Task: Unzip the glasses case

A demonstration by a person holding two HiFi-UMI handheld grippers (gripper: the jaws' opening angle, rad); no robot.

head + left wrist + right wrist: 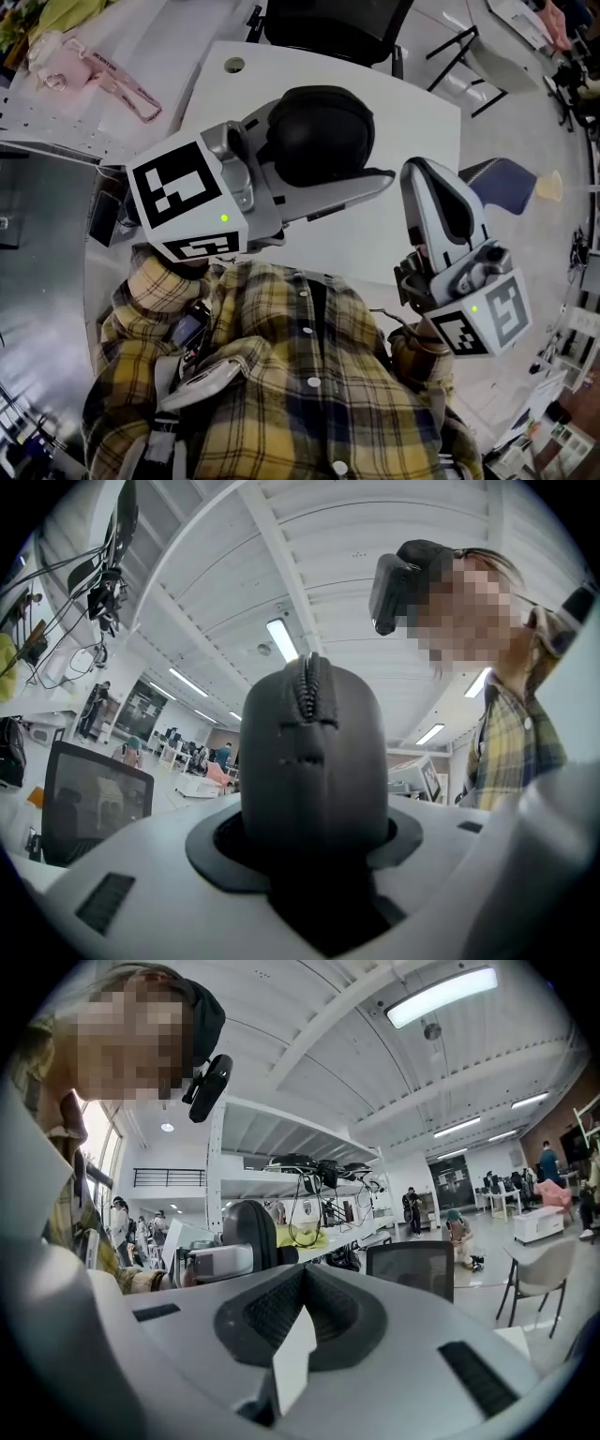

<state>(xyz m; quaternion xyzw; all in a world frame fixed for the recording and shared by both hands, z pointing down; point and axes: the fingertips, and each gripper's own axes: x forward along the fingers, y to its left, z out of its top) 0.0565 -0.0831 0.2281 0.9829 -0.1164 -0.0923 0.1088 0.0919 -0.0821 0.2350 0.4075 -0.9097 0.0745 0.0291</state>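
1. The glasses case (319,131) is held off the counter (281,66), clamped in the left gripper (361,173). In the left gripper view it stands on end between the jaws, with the zipper (309,688) running up over its top, closed as far as can be seen.
2. The right gripper (433,183) is raised just beside the case. Its jaws are pressed together with nothing between them.
3. No pull tab can be made out in any view, so it must be found first. The case may need to be turned so the tab faces the right gripper.
4. The right jaws need to be spread before the approach, then closed on the tab alone, not on the case fabric.
5. The pull is best drawn along the line of the teeth, round the curve, not outward.
6. The left clamp should be kept firm and clear of the zipper track, or the slider is likely to be blocked.
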